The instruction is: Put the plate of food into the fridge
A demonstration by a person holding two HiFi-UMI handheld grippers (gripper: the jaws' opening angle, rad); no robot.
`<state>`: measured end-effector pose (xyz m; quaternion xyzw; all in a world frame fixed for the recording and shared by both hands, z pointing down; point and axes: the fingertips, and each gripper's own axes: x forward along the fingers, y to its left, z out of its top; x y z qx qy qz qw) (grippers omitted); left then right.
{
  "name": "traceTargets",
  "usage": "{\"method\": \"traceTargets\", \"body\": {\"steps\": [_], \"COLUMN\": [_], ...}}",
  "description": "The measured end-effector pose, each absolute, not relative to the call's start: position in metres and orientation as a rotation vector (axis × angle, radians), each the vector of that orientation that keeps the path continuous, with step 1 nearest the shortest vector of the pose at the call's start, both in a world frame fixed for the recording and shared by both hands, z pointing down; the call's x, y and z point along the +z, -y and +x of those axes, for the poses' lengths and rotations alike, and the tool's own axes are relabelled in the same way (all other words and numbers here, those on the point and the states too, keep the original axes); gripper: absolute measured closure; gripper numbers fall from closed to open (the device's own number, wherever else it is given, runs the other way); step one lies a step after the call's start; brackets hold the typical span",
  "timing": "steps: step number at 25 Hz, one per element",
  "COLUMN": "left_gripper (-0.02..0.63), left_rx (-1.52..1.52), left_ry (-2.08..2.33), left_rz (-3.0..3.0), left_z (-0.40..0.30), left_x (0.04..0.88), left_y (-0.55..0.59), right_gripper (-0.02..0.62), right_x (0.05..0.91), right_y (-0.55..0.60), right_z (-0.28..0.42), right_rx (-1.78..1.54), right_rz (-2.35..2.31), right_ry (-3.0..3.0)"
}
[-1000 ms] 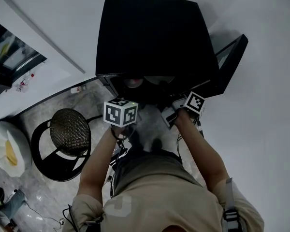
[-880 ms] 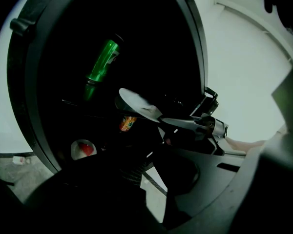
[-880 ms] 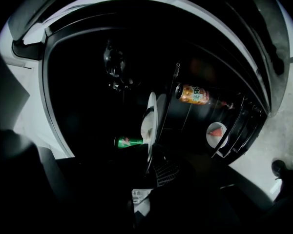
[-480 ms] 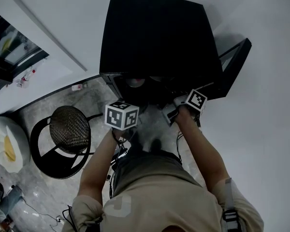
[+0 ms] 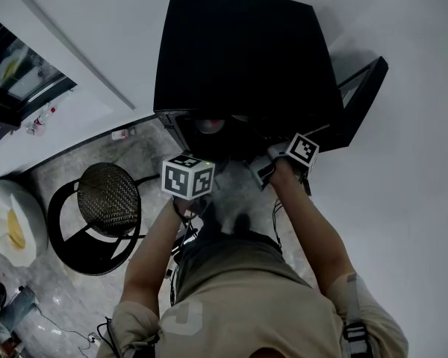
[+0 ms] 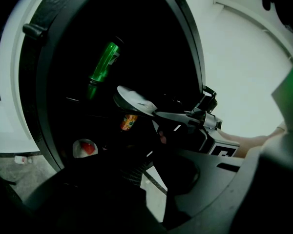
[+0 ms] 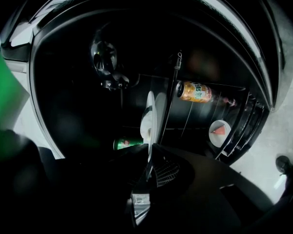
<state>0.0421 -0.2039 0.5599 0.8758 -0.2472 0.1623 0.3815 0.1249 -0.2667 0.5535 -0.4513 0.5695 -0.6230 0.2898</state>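
Observation:
The black fridge (image 5: 239, 51) stands in front of me with its door (image 5: 358, 99) swung open to the right. My right gripper (image 7: 147, 167) is shut on the rim of a white plate (image 7: 149, 113), which I see edge-on and which reaches into the dark fridge opening. From the left gripper view the same plate (image 6: 134, 99) juts out leftward from the right gripper (image 6: 185, 117). My left gripper (image 6: 151, 179) hangs just outside the opening, shut, with nothing in it. What lies on the plate is too dark to tell.
Inside the fridge are a green can (image 6: 105, 62), an orange-labelled bottle (image 7: 195, 91) on a wire shelf and a small white dish with something red (image 6: 84, 148). A round black stool (image 5: 108, 200) stands on the floor to the left.

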Motion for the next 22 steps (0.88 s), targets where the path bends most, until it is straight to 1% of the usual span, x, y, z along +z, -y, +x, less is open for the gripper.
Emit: {"method": "traceTargets", "body": {"steps": [22], "left_gripper": [0.563], "left_rx": [0.425], "left_ry": [0.638], "left_rz": [2.239], "left_z": [0.035], "left_x": [0.561], "left_y": [0.195], "right_gripper": [0.565], "right_x": [0.557], "right_y": [0.26], "right_z": [0.125], "right_rx": [-1.63], "right_rz": [-1.229], "right_ry": [-1.622]}}
